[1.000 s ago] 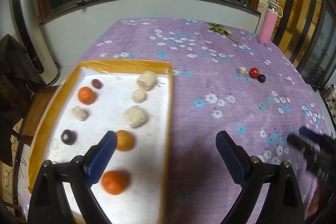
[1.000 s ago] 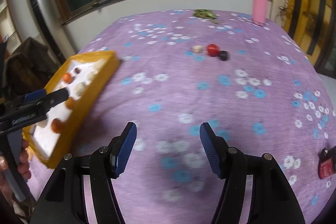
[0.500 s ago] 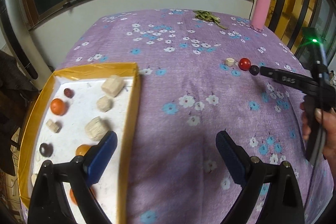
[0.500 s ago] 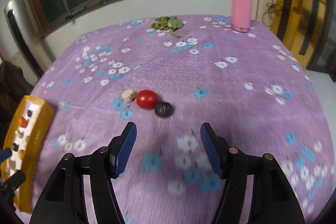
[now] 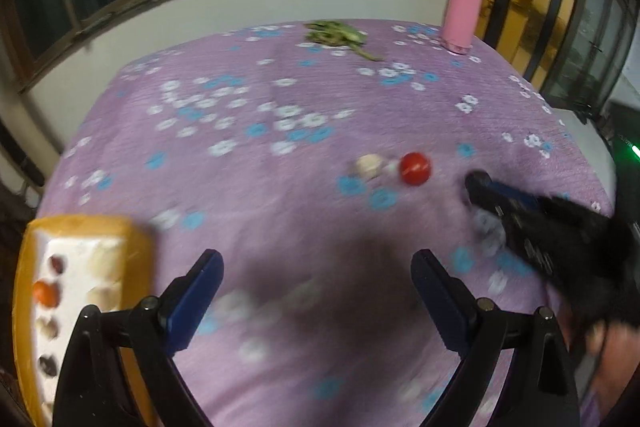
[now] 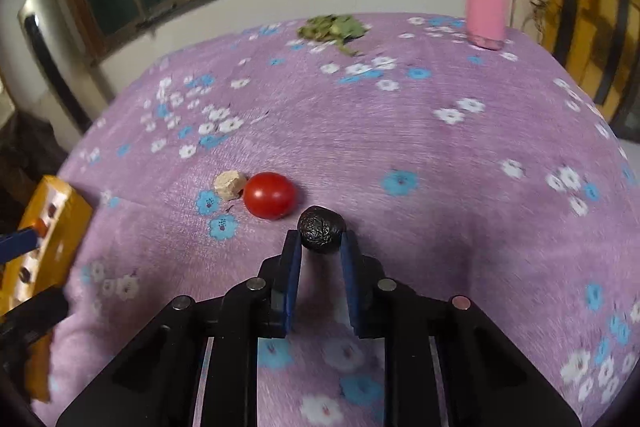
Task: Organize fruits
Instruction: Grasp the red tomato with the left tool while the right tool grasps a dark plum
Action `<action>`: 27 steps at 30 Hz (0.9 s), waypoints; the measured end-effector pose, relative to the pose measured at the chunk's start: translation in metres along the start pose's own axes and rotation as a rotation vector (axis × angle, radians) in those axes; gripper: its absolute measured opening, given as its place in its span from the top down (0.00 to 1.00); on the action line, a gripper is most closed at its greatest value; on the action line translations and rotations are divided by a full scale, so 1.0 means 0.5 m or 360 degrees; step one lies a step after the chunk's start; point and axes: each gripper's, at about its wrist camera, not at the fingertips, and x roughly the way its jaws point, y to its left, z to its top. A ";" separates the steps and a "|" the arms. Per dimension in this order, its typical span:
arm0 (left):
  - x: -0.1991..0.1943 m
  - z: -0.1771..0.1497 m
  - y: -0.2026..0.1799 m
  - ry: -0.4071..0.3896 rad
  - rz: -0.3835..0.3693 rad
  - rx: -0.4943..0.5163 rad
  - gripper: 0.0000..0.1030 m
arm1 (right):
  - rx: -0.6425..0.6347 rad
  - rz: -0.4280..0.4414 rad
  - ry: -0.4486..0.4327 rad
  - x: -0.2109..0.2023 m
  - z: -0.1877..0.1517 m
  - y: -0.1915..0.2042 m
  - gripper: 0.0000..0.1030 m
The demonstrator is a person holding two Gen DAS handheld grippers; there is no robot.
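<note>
A purple tablecloth (image 6: 460,163) with flowers covers the table under the windows. At its left edge lies the yellow tray (image 5: 136,251) with fruits inside. The left gripper (image 5: 316,267) hovers with fingers wide apart, holding nothing. The right gripper (image 6: 319,241) has its fingers closed on the dark wrinkled fruit (image 6: 321,229), which is low over the cloth, just beside the red tomato (image 6: 269,195) and a small beige piece (image 6: 229,185).
</note>
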 end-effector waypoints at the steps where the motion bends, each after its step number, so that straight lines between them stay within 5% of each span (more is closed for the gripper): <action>1: 0.013 0.013 -0.015 0.0011 -0.0029 0.0009 0.07 | 0.0017 -0.0013 -0.0006 -0.011 -0.005 -0.009 0.81; 11: 0.100 0.093 -0.117 0.0002 -0.0102 -0.0011 0.07 | 0.0087 -0.0111 -0.0010 -0.067 -0.066 -0.076 0.81; 13: 0.114 0.105 -0.124 -0.0017 -0.0080 -0.0021 0.17 | 0.0102 -0.0107 -0.0004 -0.066 -0.073 -0.084 0.81; 15: 0.136 0.108 -0.128 0.0042 -0.0106 -0.0006 0.53 | 0.0121 -0.0101 0.0002 -0.063 -0.076 -0.089 0.81; 17: 0.153 0.103 -0.124 0.0087 -0.0138 -0.0017 0.66 | 0.0142 -0.0091 -0.0002 -0.063 -0.076 -0.093 0.81; 27: 0.120 0.053 -0.082 0.0051 -0.0262 -0.0020 0.67 | 0.0219 -0.0022 -0.0014 -0.055 -0.073 -0.110 0.72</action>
